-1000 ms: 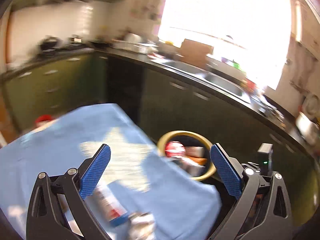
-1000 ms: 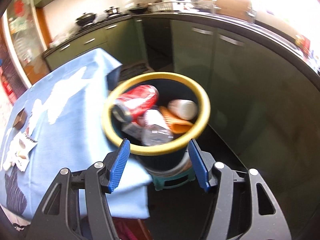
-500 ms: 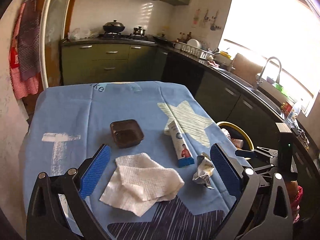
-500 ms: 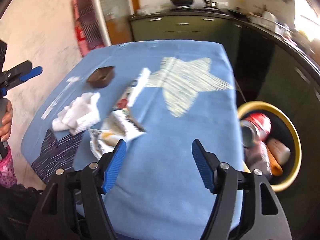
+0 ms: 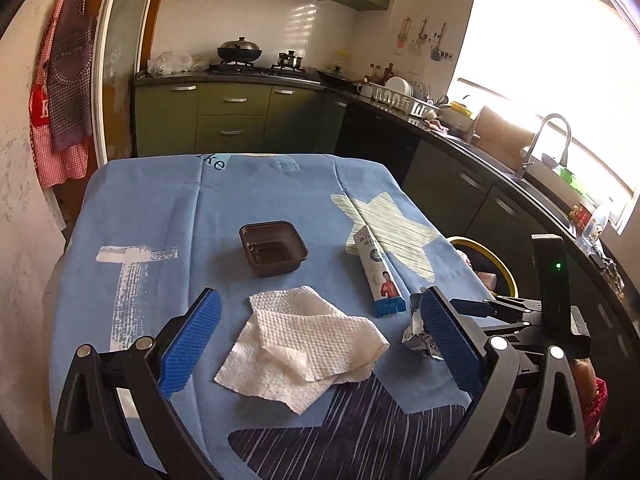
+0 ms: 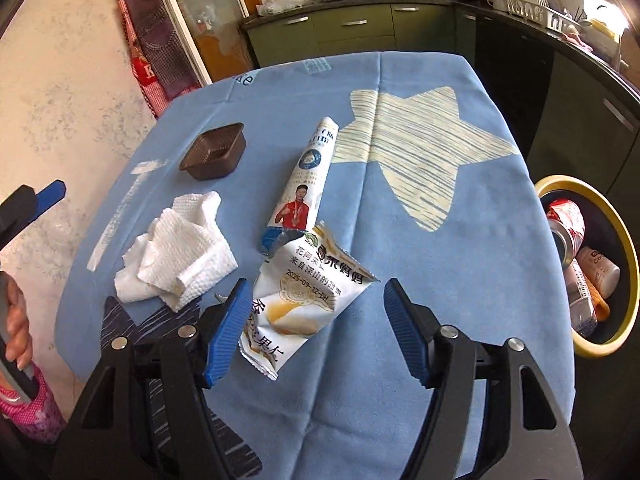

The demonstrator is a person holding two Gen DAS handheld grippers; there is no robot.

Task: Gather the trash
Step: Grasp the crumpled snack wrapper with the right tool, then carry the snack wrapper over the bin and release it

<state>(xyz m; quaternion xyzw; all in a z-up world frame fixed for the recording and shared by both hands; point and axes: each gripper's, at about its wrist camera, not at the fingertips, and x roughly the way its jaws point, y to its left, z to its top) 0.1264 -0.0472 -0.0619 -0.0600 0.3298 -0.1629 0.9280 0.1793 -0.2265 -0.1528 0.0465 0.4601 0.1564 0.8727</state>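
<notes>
Trash lies on the blue-clothed table (image 5: pixel 160 220): a crumpled white paper towel (image 5: pixel 304 344) (image 6: pixel 176 248), a brown plastic tray (image 5: pixel 274 248) (image 6: pixel 214 152), a long printed tube wrapper (image 5: pixel 378 276) (image 6: pixel 306 184) and a torn snack wrapper (image 5: pixel 418 330) (image 6: pixel 304 296). My left gripper (image 5: pixel 320 296) hangs open above the paper towel with nothing in it. Low over the snack wrapper, my right gripper (image 6: pixel 319 286) stands open. The wrapper lies between its fingers, close to the left one, and is not pinched. The yellow-rimmed bin (image 6: pixel 624 240) (image 5: pixel 500 256) stands off the table's right edge.
The bin holds a red can, bottles and other rubbish. Green kitchen cabinets, a stove and a sink counter run behind and to the right of the table. A hand (image 6: pixel 16 320) holds the left gripper at the table's left edge. Aprons hang on the left wall.
Both grippers swung away from the bin to face the table. Over the last half second the left one stayed still, and the right one moved in closer over the snack wrapper.
</notes>
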